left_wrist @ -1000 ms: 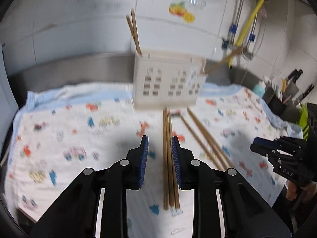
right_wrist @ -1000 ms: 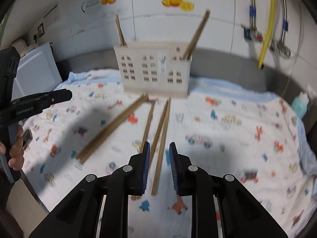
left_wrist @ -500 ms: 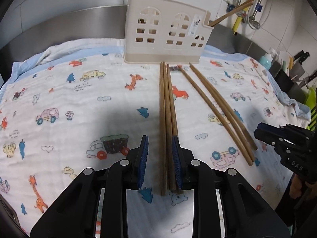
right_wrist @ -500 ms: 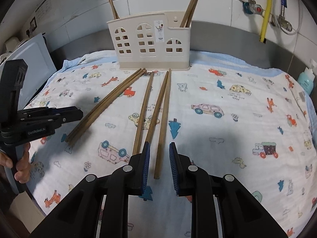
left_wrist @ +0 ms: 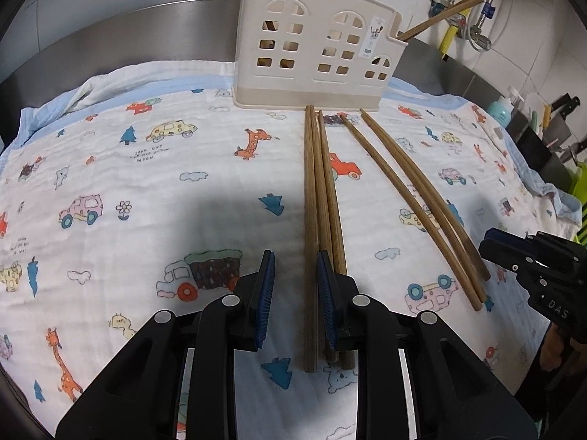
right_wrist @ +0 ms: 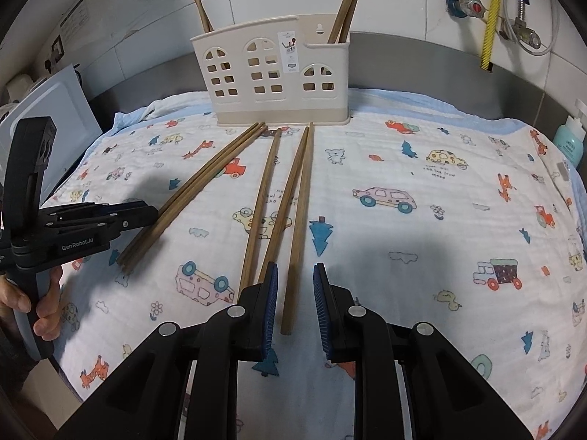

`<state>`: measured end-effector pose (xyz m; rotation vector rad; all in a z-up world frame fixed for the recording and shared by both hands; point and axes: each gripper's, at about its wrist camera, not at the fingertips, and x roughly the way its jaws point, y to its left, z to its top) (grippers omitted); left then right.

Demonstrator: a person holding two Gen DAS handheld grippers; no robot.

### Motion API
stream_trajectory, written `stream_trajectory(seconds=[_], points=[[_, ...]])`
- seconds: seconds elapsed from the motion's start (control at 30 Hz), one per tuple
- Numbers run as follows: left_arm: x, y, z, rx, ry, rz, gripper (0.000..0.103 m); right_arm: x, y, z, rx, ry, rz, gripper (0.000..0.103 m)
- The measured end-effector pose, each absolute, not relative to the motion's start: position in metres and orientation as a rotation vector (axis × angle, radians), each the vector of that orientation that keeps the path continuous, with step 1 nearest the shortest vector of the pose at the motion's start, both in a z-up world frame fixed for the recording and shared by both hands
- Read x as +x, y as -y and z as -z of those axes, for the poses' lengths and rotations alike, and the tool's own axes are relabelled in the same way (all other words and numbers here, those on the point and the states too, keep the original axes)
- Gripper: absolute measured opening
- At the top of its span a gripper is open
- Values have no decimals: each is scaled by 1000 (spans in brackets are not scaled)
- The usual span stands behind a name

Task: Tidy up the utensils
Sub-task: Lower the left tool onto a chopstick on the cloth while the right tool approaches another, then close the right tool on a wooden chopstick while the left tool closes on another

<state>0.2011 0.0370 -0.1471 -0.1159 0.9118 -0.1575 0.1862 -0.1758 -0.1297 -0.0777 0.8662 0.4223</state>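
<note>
Several wooden chopsticks lie on a cartoon-print cloth [left_wrist: 128, 190] in front of a cream house-shaped holder [left_wrist: 315, 47] [right_wrist: 275, 73], which has chopsticks standing in both of its end compartments. My left gripper [left_wrist: 295, 256] is low over a bundle of three chopsticks [left_wrist: 319, 201]. It is open narrowly, with the leftmost stick lying loose between its jaws. My right gripper [right_wrist: 295, 269] is also open narrowly. The rightmost chopstick [right_wrist: 299, 220] of the other group lies between its pads, untouched. Each gripper shows in the other's view: the right gripper [left_wrist: 491, 242] and the left gripper [right_wrist: 152, 212].
A steel backsplash and tiled wall run behind the holder, with a yellow hose [right_wrist: 489, 25] and taps at the right. A teal bottle [right_wrist: 568, 143] and knives [left_wrist: 565, 106] stand at the right edge. A white appliance [right_wrist: 47, 117] sits at the left. A hand [right_wrist: 44, 311] holds the left gripper.
Both grippers have come down toward the cloth, so the chopsticks and holder look closer. Each now has a chopstick between its jaws. The jaw gaps have not changed.
</note>
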Motion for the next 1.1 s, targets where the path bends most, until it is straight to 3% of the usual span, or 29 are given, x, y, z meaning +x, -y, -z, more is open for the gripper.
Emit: stream_trajectory(seconds=[0.9,1.1], points=[[211,-33,149,-49,-895,113,24,194,163,147,-117,-866,-380,13],[213,-33,148,-56,-902,107,22,193,162,147,-139,-853,-360,8]])
